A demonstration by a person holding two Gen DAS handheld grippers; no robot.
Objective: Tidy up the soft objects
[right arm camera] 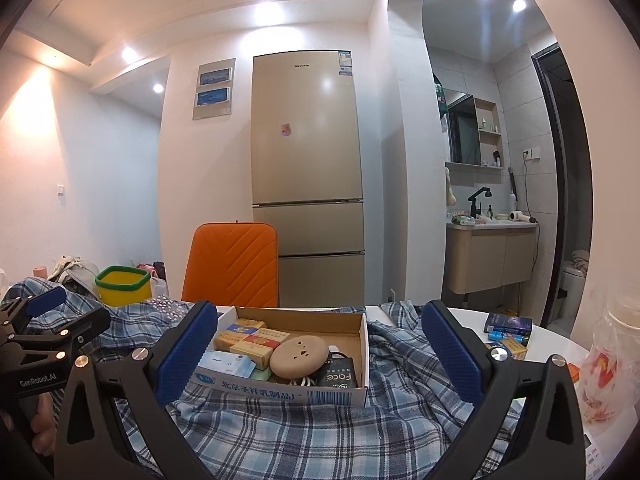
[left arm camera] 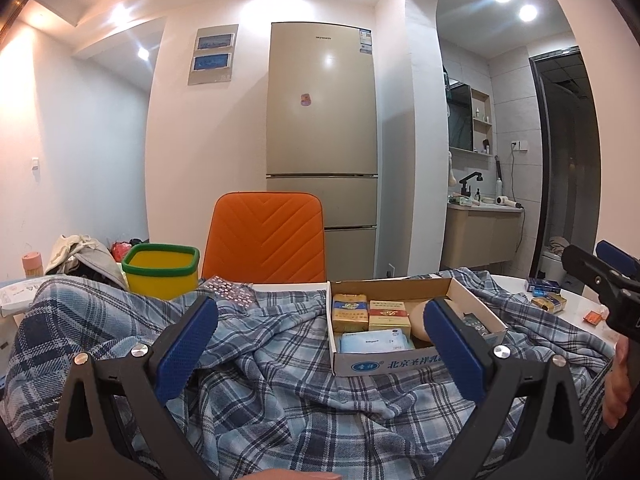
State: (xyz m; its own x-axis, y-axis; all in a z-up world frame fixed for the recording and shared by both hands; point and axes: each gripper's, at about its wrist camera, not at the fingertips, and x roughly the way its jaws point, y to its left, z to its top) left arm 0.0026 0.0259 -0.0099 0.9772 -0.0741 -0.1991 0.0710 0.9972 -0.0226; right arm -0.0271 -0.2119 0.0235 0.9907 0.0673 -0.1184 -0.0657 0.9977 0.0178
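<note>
A blue plaid cloth lies rumpled over the white table and also fills the foreground of the right wrist view. My left gripper is open and empty, held just above the cloth. My right gripper is open and empty, above the cloth, with the cardboard box between its fingers in view. The right gripper also shows at the right edge of the left wrist view, and the left gripper at the left edge of the right wrist view.
The open cardboard box sits on the cloth with small packets, a tan round disc and a black device. A yellow bin with a green rim stands at back left, an orange chair behind the table, small boxes and a plastic bag at right.
</note>
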